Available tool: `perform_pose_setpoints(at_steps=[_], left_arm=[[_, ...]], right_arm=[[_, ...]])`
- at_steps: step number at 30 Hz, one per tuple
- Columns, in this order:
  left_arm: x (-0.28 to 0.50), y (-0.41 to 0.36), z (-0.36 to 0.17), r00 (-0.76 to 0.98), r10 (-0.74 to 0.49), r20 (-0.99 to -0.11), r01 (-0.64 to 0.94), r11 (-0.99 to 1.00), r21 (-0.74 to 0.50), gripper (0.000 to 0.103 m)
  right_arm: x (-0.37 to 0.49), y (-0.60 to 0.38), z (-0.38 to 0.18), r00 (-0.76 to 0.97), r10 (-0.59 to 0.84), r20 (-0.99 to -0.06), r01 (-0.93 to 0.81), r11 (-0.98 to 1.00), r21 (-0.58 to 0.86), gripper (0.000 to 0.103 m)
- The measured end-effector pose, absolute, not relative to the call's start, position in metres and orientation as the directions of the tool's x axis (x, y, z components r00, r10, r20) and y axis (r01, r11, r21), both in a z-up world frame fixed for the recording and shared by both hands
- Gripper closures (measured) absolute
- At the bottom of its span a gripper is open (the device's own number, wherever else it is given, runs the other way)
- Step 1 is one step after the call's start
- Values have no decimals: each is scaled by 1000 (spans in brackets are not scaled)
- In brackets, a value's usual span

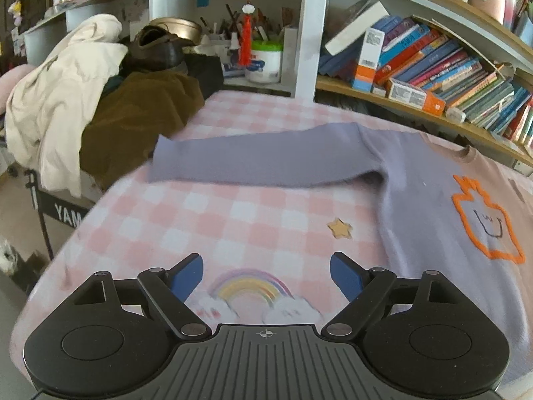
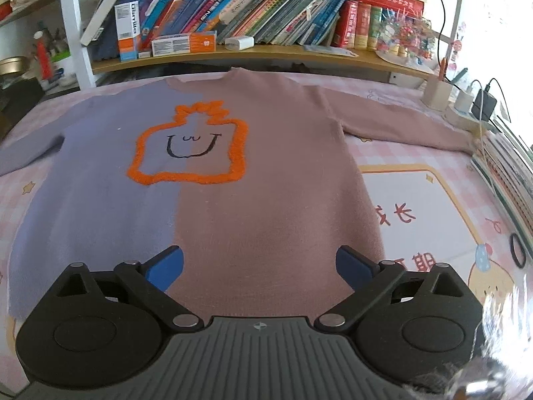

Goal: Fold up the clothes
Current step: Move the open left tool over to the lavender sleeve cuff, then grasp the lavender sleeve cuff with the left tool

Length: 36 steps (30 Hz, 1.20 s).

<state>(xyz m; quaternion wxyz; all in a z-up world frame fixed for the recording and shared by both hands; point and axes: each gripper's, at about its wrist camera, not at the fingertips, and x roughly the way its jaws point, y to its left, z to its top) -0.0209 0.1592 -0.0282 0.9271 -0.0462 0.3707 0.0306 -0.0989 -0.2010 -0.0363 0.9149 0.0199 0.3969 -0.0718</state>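
A two-tone sweater (image 2: pixel 253 193), lavender on its left half and dusty pink on its right, lies flat and face up on the pink checked table cover (image 1: pixel 213 220). An orange outlined figure with a smiling face (image 2: pixel 190 143) is on its chest. Its lavender sleeve (image 1: pixel 260 163) stretches out to the left, its pink sleeve (image 2: pixel 406 123) to the right. My left gripper (image 1: pixel 266 276) is open and empty above the cover, left of the sweater's body. My right gripper (image 2: pixel 260 266) is open and empty over the sweater's lower hem.
A pile of cream and brown clothes (image 1: pixel 100 113) sits at the table's left end. Bookshelves (image 2: pixel 253 10) line the back edge. A charger and cables (image 2: pixel 479 106) and stacked books (image 2: pixel 513 173) lie at the right edge. A black hair tie (image 2: pixel 518 250) rests on the cover.
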Motion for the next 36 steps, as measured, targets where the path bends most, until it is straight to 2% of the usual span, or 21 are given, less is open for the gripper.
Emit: perform_pose_setpoints(at_steps=[9, 15, 17, 19, 28, 36], left_arm=[[12, 209, -32, 779, 112, -617, -178, 983, -46, 18], [36, 243, -44, 771, 164, -616, -278, 956, -94, 40], [46, 253, -50, 757, 166, -632, -309, 943, -122, 55], [55, 261, -55, 748, 164, -643, -331, 932, -147, 62], [81, 279, -73, 707, 175, -685, -413, 888, -200, 60], [94, 263, -75, 754, 28, -656, -331, 880, -342, 63]], right_arm=[[-99, -193, -35, 655, -209, -726, 258, 965, -45, 4], [-97, -182, -37, 631, -233, -740, 250, 964, -90, 4], [-97, -181, -37, 625, -243, -742, 253, 962, -102, 4], [-98, -181, -36, 615, -256, -746, 260, 959, -114, 4], [-106, -189, -37, 575, -310, -757, 311, 939, -148, 4], [-112, -194, -38, 548, -334, -767, 338, 927, -162, 4]])
